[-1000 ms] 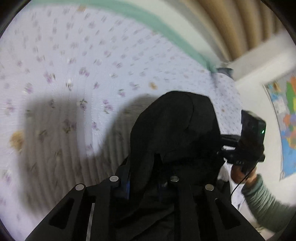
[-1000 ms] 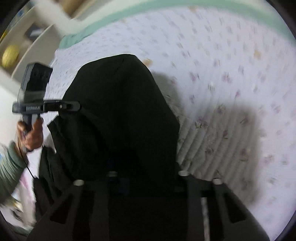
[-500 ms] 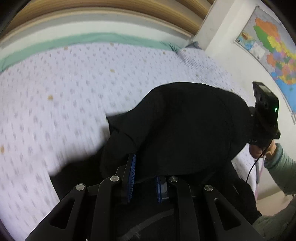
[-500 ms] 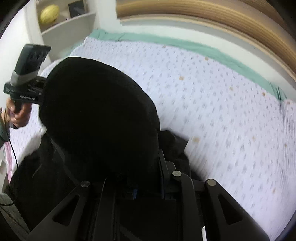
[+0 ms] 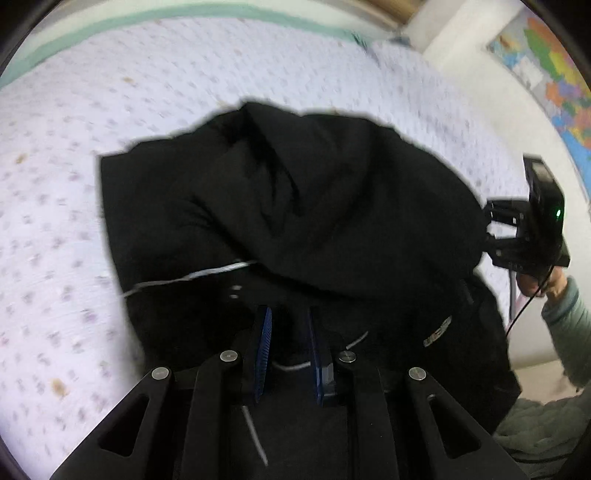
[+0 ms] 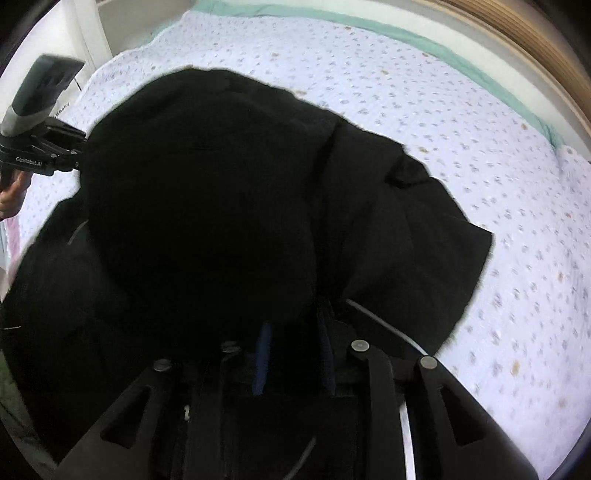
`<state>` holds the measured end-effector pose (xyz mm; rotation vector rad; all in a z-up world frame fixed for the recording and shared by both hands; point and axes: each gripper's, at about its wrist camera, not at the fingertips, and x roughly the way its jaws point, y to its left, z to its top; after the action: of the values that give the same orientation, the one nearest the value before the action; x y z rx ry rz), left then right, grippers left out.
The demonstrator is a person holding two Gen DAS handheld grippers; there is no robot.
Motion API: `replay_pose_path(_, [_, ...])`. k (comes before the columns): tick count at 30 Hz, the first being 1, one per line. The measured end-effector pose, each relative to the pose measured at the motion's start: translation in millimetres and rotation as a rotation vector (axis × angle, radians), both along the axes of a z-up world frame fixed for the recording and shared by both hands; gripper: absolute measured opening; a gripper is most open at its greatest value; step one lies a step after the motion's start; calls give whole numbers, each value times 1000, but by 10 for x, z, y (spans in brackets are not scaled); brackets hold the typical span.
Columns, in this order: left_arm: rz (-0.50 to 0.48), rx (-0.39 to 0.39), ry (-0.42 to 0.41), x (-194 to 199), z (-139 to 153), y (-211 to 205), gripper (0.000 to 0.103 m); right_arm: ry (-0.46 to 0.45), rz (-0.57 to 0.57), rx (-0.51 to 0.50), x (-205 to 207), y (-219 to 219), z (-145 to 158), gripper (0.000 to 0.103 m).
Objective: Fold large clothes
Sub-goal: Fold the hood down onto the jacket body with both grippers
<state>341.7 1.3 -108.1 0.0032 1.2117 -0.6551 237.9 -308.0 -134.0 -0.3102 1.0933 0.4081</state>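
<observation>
A large black jacket point(image 5: 314, 206) with white drawcords lies bunched on the flowered bed sheet point(image 5: 110, 92). My left gripper point(image 5: 288, 321) has its blue pads closed on a fold of the jacket's near edge. My right gripper point(image 6: 295, 332) is also closed on black fabric of the same jacket point(image 6: 221, 192), which billows up between the two grippers. The right gripper also shows in the left wrist view point(image 5: 532, 229), at the jacket's right side. The left gripper shows in the right wrist view point(image 6: 40, 125), at the jacket's left side.
The bed has a green border point(image 6: 424, 37) along its far side and a wooden headboard point(image 6: 517, 40) beyond. A coloured map point(image 5: 554, 62) hangs on the white wall at the right. A white shelf unit point(image 6: 85, 29) stands at the bed's left.
Both grippers have swung the jacket forward and down onto the bed. More of it now lies spread on the sheet, and a sleeve or flap has landed farther out.
</observation>
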Motion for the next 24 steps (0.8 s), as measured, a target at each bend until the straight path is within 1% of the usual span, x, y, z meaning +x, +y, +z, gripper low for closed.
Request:
replay_pose_path(1, [20,-17,-17,-8,105,66,19,-12,-7,1,-34,-40,89,30])
replay_pose_path(2, [45,-48,-46,1,277,136,19,-22,-16,13,-65,-67,170,31])
replay_pose_path(3, [59,-68,-70,24,397,160,19,-34,-30,40,-77,-89,284,34])
replay_pose_path(4, [76,-83,-96,71,516,160,19,-46,-45,72,-77,-94,395,40])
replay_pose_path(5, [97,-105,-128,150,661,118,19,-66,-62,127,-26,-119,538,46])
replay_pose_path(6, [110,-131,-146,224,751,62,21,-91,-76,184,49,-120,675,63])
replay_pose_path(7, [133,-155,-152,289,808,-6,26,-116,-96,233,132,-99,780,78])
replay_pose_path(8, [165,-191,-138,392,826,-89,29,-130,-132,291,278,-64,863,82])
replay_pose_path(9, [169,-238,-107,504,798,-200,31,-114,-167,342,416,-19,868,83])
replay_pose_path(10, [158,-277,-81,588,750,-306,31,-72,-205,399,577,44,797,82])
replay_pose_path(11, [152,-303,-55,656,655,-426,31,-43,-226,421,634,77,710,82])
replay_pose_path(12, [155,-297,-12,721,501,-545,31,-12,-251,413,750,161,564,71])
replay_pose_path(13, [145,-285,26,740,367,-622,31,27,-277,367,839,268,344,54])
replay_pose_path(14, [124,-254,56,721,182,-702,31,55,-285,336,805,287,114,52])
replay_pose_path(16, [124,-125,106,669,-201,-794,31,106,-291,255,759,342,-275,52])
replay_pose_path(17, [126,-63,144,644,-433,-805,31,139,-302,216,727,344,-539,52])
replay_pose_path(18, [139,-30,182,625,-688,-780,25,149,-309,214,705,314,-672,52])
replay_pose_path(19, [163,-51,202,617,-831,-729,25,142,-317,220,672,297,-763,51])
replay_pose_path(20, [192,-110,206,622,-878,-645,24,126,-324,228,646,279,-798,51])
replay_pose_path(22, [226,-174,212,628,-842,-550,23,124,-337,248,641,205,-785,51])
replay_pose_path(24, [233,-199,196,552,-762,-499,23,130,-343,281,610,152,-672,51])
